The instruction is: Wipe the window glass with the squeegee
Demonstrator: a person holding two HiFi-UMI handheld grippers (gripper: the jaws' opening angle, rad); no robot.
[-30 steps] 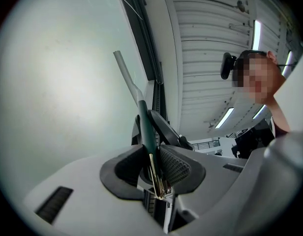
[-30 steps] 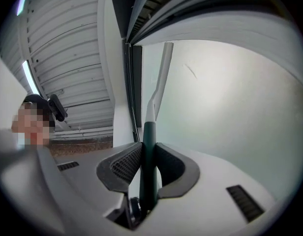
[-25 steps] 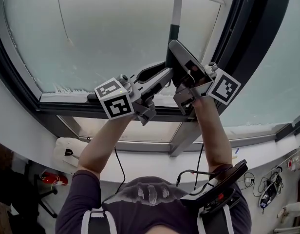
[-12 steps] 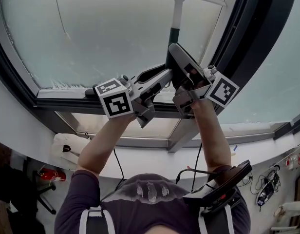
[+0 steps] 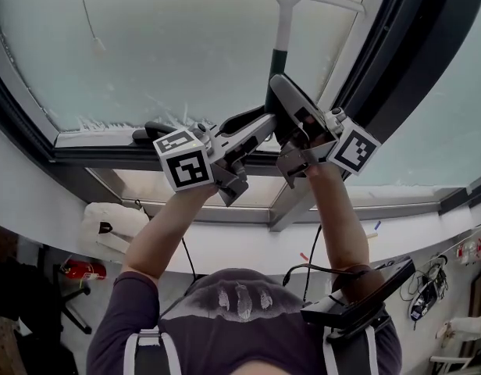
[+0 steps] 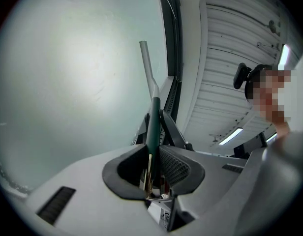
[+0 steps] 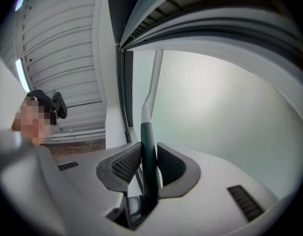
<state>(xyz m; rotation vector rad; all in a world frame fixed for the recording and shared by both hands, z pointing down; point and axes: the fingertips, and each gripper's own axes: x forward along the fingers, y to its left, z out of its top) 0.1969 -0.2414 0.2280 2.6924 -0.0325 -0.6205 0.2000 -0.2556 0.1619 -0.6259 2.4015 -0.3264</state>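
Observation:
The squeegee [image 5: 281, 22] has a white T-shaped blade at the top, lying against the window glass [image 5: 170, 45], and a white shaft that ends in a dark green handle [image 5: 276, 67]. My two grippers meet on that handle from below. The left gripper [image 5: 260, 122] is shut on the handle [image 6: 152, 127], and its jaws have just closed a little further on it. The right gripper [image 5: 279, 86] is shut on the same handle [image 7: 147, 149], slightly higher. Both gripper views look up along the shaft [image 6: 146, 65] to the pale glass [image 7: 220, 112].
A dark window frame [image 5: 389, 61] runs up the right side. A grey sill bar [image 5: 100, 156] with a black latch [image 5: 151, 133] crosses below. A thin cord [image 5: 86, 18] hangs on the glass at the left. A foamy line [image 5: 123, 121] marks the pane's lower edge.
Both grippers have come down a little with the squeegee, drawing the blade lower on the glass. The left gripper has rolled slightly.

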